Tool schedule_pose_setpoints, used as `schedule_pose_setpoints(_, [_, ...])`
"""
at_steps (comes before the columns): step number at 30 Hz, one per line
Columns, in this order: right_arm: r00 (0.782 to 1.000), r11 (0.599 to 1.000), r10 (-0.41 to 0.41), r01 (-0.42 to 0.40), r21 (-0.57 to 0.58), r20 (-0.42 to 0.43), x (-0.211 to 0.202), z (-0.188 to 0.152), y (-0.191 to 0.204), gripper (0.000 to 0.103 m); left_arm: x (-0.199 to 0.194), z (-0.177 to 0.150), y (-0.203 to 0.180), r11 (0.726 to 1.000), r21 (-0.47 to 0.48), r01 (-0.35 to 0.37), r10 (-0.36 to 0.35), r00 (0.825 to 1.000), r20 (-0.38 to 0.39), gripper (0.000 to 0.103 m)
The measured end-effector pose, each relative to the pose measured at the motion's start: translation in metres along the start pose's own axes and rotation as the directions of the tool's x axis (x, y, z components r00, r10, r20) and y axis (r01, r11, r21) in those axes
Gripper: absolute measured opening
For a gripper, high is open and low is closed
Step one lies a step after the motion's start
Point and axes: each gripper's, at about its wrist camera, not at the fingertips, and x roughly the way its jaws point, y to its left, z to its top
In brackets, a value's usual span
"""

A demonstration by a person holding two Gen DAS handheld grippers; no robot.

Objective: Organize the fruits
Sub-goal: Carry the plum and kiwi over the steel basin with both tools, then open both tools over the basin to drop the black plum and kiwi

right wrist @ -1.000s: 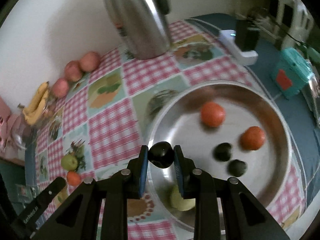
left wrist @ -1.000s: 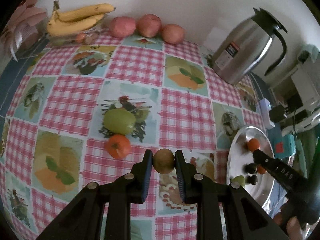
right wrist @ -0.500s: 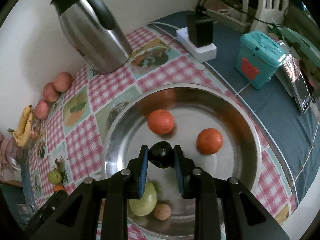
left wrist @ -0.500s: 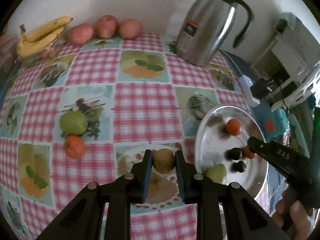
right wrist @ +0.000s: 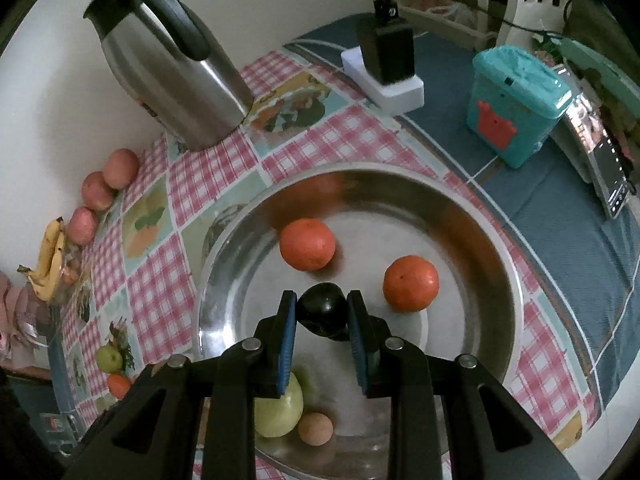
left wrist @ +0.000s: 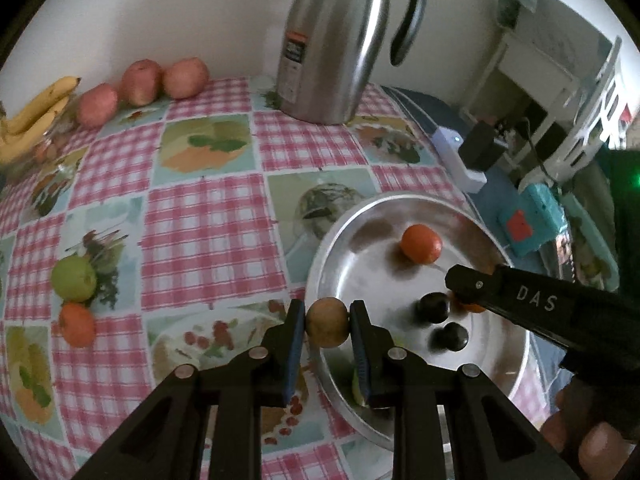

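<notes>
**Both grippers carry fruit at the steel tray**

The left gripper (left wrist: 327, 322) has its fingers (left wrist: 295, 330) clamped on a small brown fruit (left wrist: 327, 321), held at the near left rim of the steel tray (left wrist: 320, 276). The right gripper (right wrist: 322, 314) has its fingers (right wrist: 286, 330) clamped on a dark plum (right wrist: 322, 313) over the middle of the tray. In the tray lie two oranges (right wrist: 307, 244), a green fruit (right wrist: 280, 410) near the front edge and another small brown fruit (right wrist: 315, 429) just beside it. On the checked tabletop (left wrist: 208, 236), well left of the tray, sit a green apple (left wrist: 74, 279) and an orange one (left wrist: 77, 324) close together. At the far side stand a steel jug (left wrist: 332, 40), three red apples (left wrist: 140, 82) and bananas (left wrist: 36, 116)
</notes>
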Motion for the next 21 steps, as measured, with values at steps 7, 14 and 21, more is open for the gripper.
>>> schedule_pose_setpoints(7, [1.000, 1.000, -0.011, 0.011, -0.007, -0.028, 0.007, -0.003, 0.001, 0.027, 0.010, -0.003, 0.000, 1.000, -0.006, 0.012, -0.012, 1.000, -0.012, 0.025])
schedule_pose_setpoints(14, [0.999, 1.000, -0.011, 0.010, -0.013, -0.042, 0.009, -0.005, 0.003, 0.027, 0.013, -0.004, -0.003, 1.000, 0.014, 0.013, -0.013, 1.000, -0.020, 0.025])
schedule_pose_setpoints(21, [0.997, 0.999, -0.021, 0.019, -0.031, -0.068, 0.015, -0.007, 0.007, 0.027, 0.015, -0.004, -0.002, 1.000, 0.016, 0.005, -0.004, 1.000, -0.025, 0.025])
